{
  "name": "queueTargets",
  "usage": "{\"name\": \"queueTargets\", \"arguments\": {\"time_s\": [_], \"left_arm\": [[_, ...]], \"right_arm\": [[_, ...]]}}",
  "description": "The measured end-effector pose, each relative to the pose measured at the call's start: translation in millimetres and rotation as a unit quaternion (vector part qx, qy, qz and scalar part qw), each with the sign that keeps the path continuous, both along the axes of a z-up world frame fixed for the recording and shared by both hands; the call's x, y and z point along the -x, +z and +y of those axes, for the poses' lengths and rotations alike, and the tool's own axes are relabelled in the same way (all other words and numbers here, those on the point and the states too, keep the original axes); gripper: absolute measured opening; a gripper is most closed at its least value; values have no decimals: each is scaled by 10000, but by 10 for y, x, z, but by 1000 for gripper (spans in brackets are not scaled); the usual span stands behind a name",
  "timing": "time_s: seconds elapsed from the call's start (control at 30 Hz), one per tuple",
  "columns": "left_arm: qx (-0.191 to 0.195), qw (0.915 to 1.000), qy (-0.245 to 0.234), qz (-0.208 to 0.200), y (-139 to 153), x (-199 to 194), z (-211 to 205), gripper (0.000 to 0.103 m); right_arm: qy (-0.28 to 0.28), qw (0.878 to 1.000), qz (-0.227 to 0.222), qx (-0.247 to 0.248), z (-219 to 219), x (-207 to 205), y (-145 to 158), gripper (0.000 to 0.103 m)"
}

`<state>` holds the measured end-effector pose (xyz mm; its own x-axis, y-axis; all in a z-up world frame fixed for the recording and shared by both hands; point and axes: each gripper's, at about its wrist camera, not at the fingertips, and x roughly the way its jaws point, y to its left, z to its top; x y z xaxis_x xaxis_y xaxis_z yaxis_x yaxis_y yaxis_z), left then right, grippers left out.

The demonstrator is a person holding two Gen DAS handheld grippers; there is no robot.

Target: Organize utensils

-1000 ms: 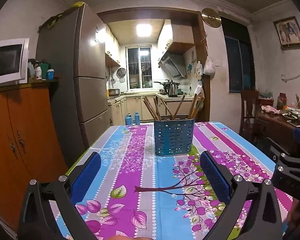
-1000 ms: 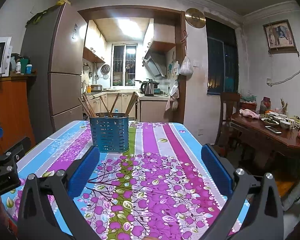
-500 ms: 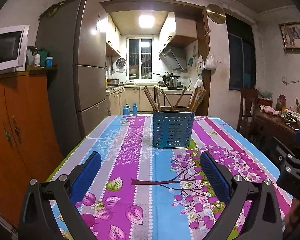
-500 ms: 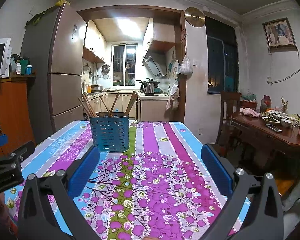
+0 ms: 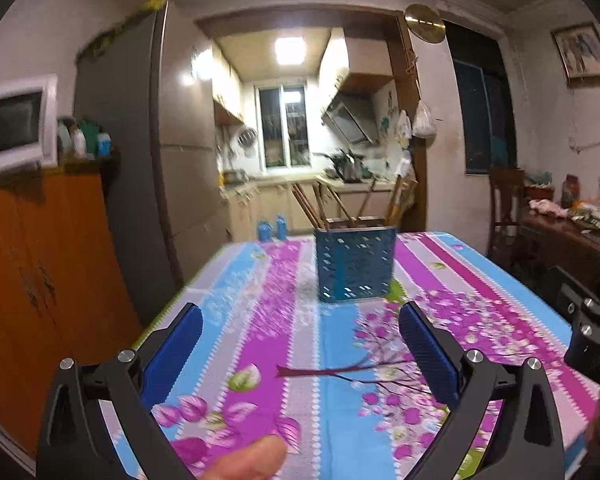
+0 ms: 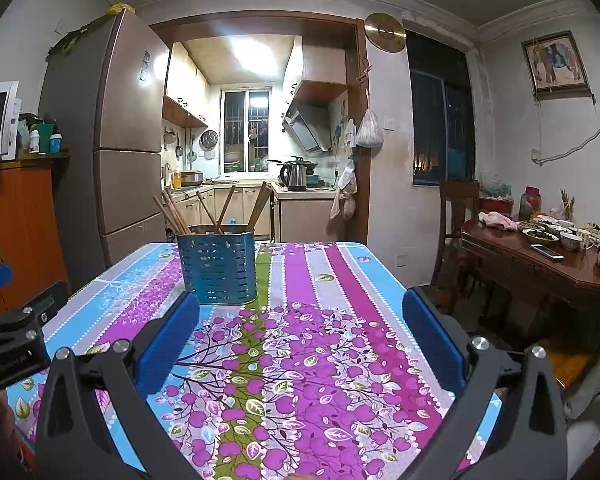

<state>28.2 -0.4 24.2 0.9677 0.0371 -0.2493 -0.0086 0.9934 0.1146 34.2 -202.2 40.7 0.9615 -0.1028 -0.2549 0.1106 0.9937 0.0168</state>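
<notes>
Left gripper [image 5: 300, 354] shifted; view blurred, chopsticks [image 5: 328, 206] indistinct.

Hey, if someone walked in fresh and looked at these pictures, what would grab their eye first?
Probably the bright tablecloth, striped purple, pink and blue with flowers, filling the table. Next, the blue slotted utensil holder standing upright toward its far end, wooden chopsticks fanning out of the top. Low in each view, both tongs, left and right, gape open over the cloth, holding nothing.
</notes>
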Motion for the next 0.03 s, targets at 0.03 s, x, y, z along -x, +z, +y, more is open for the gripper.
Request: {"name": "queueTargets", "arguments": {"time_s": [0.03], "left_arm": [[-33,10000,-27,-34,-1,14,-14,98]], "right_arm": [[2,10000,7,3,-1,1,-1,98]]}}
